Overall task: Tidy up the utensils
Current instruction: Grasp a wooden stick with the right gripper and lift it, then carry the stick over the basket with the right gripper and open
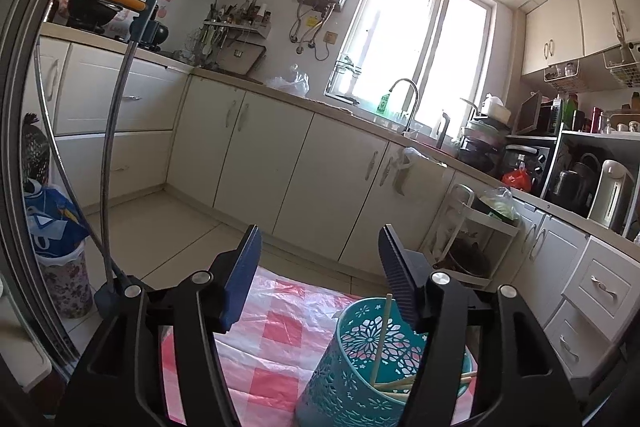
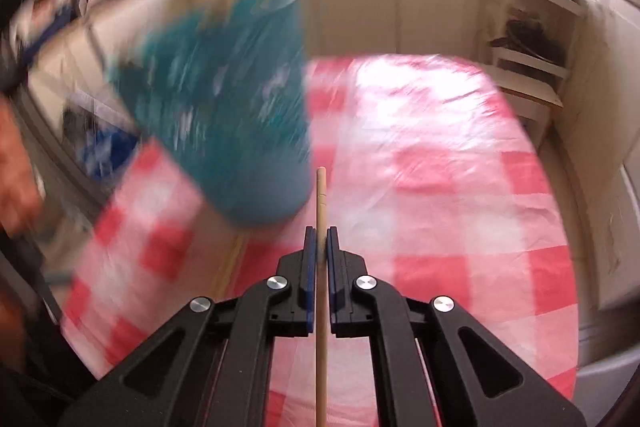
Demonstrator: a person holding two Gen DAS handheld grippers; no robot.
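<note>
A teal cut-out utensil holder (image 1: 360, 359) stands on the pink checked tablecloth (image 1: 276, 343), low right in the left wrist view, with wooden chopsticks (image 1: 382, 339) inside it. My left gripper (image 1: 320, 247) is open and empty, raised above the table to the left of the holder. In the right wrist view, which is motion-blurred, my right gripper (image 2: 321, 239) is shut on a wooden chopstick (image 2: 321, 195) that points forward. The holder (image 2: 228, 99) is ahead and to the left of it, above the tablecloth (image 2: 440, 163). Another chopstick (image 2: 228, 267) lies on the cloth to the left.
Cream kitchen cabinets (image 1: 280, 147) run around the room with a sink and tap (image 1: 408, 107) under the window. A white rack (image 1: 472, 239) stands past the table's far right corner. A floral bin (image 1: 66, 283) stands on the floor at left.
</note>
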